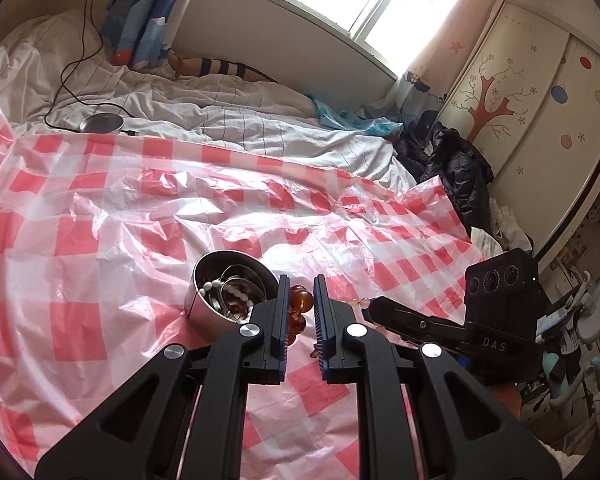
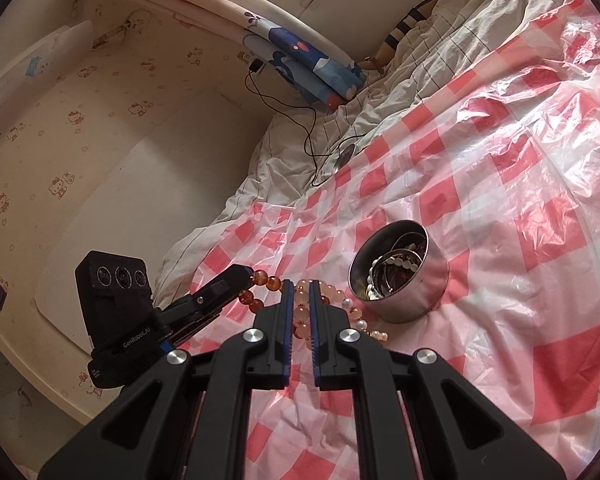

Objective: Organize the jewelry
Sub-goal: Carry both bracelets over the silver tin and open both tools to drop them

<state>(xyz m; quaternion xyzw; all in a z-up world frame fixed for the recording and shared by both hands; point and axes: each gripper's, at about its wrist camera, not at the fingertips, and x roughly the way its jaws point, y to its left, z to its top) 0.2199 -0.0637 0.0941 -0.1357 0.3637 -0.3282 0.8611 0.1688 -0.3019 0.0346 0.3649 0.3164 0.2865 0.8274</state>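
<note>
Closest to the lens in the left wrist view is the left gripper (image 1: 301, 286), and it's got an amber bead bracelet (image 1: 300, 300) between its blue pads. The jaws sit nearly together, and going by the right wrist view, where the strand hangs straight off its tip, it's clamped on the beads. The right gripper (image 2: 299, 285) is likewise almost closed, with a pale pink bead bracelet (image 2: 303, 316) running between the pads. It looks pinched on it, though the beads lie partly behind the fingers.

The two tools are just beside each other, tips close together, so not much room between them.

The rest of the jewelry is in a round steel tin (image 2: 400, 280) sitting upright on the sheet, just beside both grippers. Inside it are a white bead strand (image 1: 210, 286) and some metal bangles (image 1: 244, 280) in a tangle. The tin's rim is touching neither tool.

Everything's on a red-and-white checked plastic sheet (image 1: 100, 220), wrinkly, spread over a bed. Beyond the tin it's wide open sheet. The sheet's far edge gives way to a white quilt (image 1: 220, 112), where a flat round metal lid (image 1: 102, 123) lies with a black cable (image 1: 66, 72) running past it. On the right side of that view the sheet ends against a pile of dark clothes (image 1: 452, 160) by the wardrobe (image 1: 540, 100).
</note>
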